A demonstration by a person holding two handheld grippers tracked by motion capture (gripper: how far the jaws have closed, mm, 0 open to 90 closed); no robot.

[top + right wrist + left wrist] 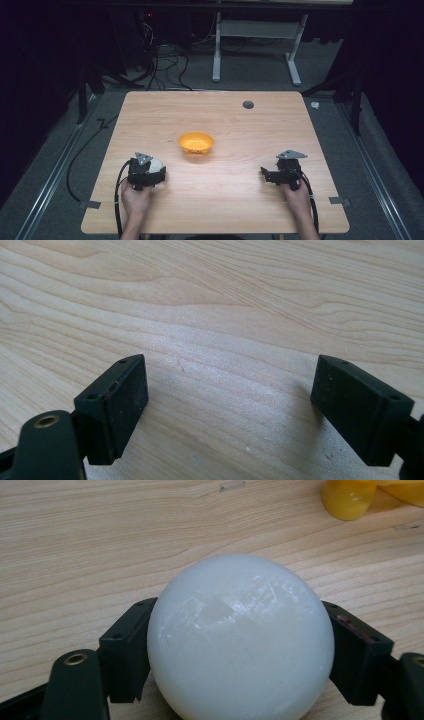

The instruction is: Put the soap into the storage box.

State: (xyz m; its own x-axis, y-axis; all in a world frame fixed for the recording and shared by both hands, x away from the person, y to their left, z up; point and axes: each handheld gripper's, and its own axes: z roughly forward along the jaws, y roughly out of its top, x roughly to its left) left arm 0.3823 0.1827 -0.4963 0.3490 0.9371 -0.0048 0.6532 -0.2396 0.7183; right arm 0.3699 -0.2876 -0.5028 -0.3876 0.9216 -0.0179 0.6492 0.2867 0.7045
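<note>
One step is looking done: the left tongs (150, 172) are clamping the smooth, milky-white, translucent plastic ball (240, 640) from both sides, its scuffed top catching the light, low over the pale wooden worktop (240, 200). What is probably remaining is carrying it to the small orange plastic bowl (196, 143), which is sitting ahead of those tongs and slightly toward the other pair. The right tongs (272, 175) are gaping wide and gripping nothing, well apart from the ball.
</note>
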